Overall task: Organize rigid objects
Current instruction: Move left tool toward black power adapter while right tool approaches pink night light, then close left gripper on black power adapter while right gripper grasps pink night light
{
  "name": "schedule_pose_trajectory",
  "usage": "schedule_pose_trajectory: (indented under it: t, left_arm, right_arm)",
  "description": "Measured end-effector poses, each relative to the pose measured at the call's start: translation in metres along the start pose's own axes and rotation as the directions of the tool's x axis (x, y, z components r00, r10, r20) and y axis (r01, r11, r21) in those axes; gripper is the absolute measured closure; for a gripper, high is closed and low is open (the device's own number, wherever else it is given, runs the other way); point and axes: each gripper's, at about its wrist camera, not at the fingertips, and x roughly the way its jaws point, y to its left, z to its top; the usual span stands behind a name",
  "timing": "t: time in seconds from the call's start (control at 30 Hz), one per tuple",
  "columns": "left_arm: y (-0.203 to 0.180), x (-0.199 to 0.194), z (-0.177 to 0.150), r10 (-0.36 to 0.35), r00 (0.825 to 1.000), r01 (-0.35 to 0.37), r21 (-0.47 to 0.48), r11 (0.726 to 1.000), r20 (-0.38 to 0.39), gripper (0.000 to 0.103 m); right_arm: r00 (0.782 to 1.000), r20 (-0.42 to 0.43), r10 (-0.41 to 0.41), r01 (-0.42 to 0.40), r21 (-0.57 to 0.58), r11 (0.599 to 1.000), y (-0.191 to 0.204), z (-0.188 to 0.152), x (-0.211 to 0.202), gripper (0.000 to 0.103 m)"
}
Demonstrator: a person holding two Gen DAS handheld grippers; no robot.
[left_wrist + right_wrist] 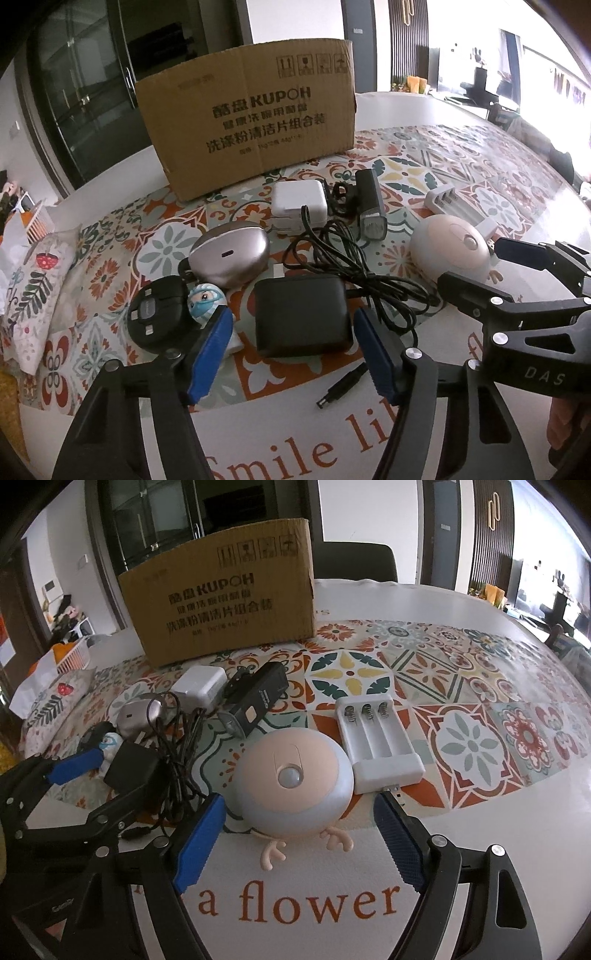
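So the left gripper (291,350) is held wide open just in front of the black adapter (303,314), with nothing gripped and the blue pads (210,354) set either side of it, not touching. The adapter's cable (354,266) is piled up loosely behind it, and its plug (341,389) is left lying on the white part of the mat (461,686).

To the adapter's left, a little toy figure (207,295) and a round black gadget (157,314) are parked just beside each other, with a silver case (229,258) behind them. Further back a white charger (299,203) and a black bike light (369,206) are laid side by side, near the cardboard box (247,122) stood at the far end.

The right gripper (299,845) is spread open too, empty, with the round night light (291,779) sat between and just ahead of its pads. The light's little antlers (273,853) are pointed back toward the gripper. A white battery holder (376,738) is seen just right of the light, maybe touching it, hard to tell. A floral cushion (33,288) is spotted at the mat's left edge.
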Motion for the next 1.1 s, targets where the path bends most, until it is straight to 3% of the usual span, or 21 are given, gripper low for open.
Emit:
schedule_pose_trajectory:
  t: [0.47,0.8,0.9,1.1]
  left_arm:
    - [0.005,0.022,0.001,-0.056,0.997,0.053,-0.056,0.997,-0.05,0.049]
    - [0.01,0.023,0.002,-0.056,0.998,0.052,-0.088,0.995,-0.041,0.049]
    - [0.009,0.023,0.001,-0.056,0.998,0.052,-0.088,0.995,-0.037,0.049]
    - [0.008,0.021,0.001,-0.056,0.997,0.051,-0.097,0.994,-0.044,0.049]
  right_arm:
    - [1.0,0.001,0.023,-0.023,-0.003,1.0,0.001,0.004,0.01,0.02]
    - [0.999,0.001,0.037,-0.037,0.013,0.999,0.0,0.008,0.021,0.02]
    - [0.999,0.004,0.042,-0.042,0.007,0.999,0.001,0.01,0.022,0.028]
    - [0.999,-0.002,0.043,-0.043,-0.002,0.999,0.003,0.009,0.021,0.028]
